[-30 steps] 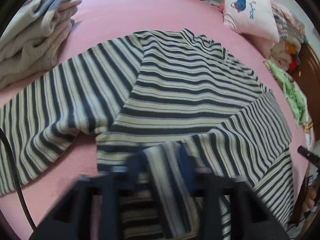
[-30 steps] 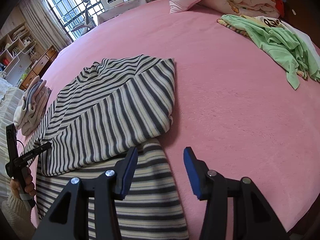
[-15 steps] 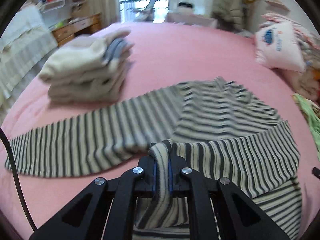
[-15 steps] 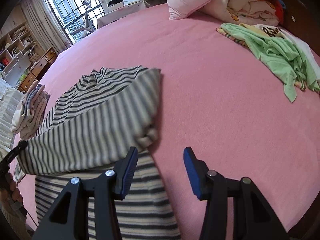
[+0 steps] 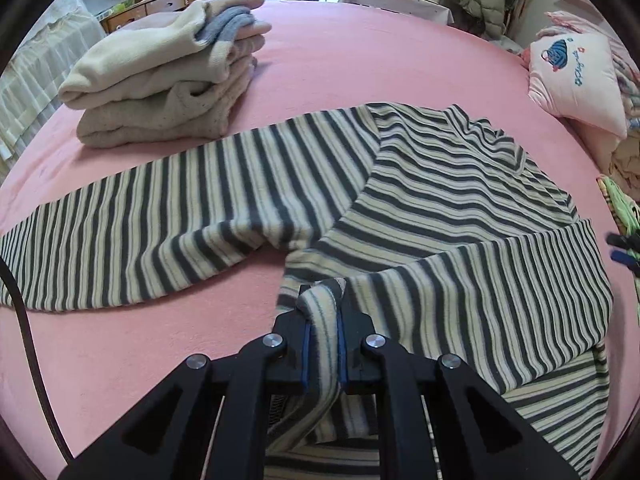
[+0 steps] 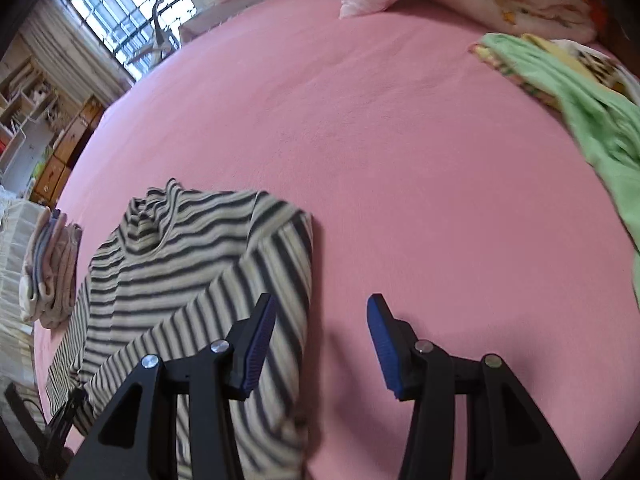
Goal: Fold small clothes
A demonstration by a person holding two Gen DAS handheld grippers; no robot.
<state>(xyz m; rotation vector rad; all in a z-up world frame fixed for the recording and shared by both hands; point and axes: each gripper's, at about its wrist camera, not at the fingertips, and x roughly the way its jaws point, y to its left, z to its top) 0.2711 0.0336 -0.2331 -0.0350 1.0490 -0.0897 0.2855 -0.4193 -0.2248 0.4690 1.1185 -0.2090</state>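
A grey-and-cream striped sweater (image 5: pixel 448 200) lies on the pink bed (image 5: pixel 360 60). One sleeve (image 5: pixel 160 224) stretches out to the left; the other sleeve is folded across the body. My left gripper (image 5: pixel 322 332) is shut on the cuff of the folded sleeve and holds it raised over the sweater's lower edge. My right gripper (image 6: pixel 320 332) is open and empty, above the bed just right of the sweater (image 6: pixel 192 280), its left finger over the folded edge. The right gripper's tips also show at the right edge of the left wrist view (image 5: pixel 624 248).
A stack of folded cream clothes (image 5: pixel 168 76) sits at the far left of the bed, also in the right wrist view (image 6: pixel 48 268). A pink pillow (image 5: pixel 576 76) and loose green clothes (image 6: pixel 580 112) lie at the right. Furniture and a window stand beyond.
My left gripper closed on the sleeve cuff, lifted it and drew it across the sweater's body. My right gripper stayed open and tilted as it shifted right.
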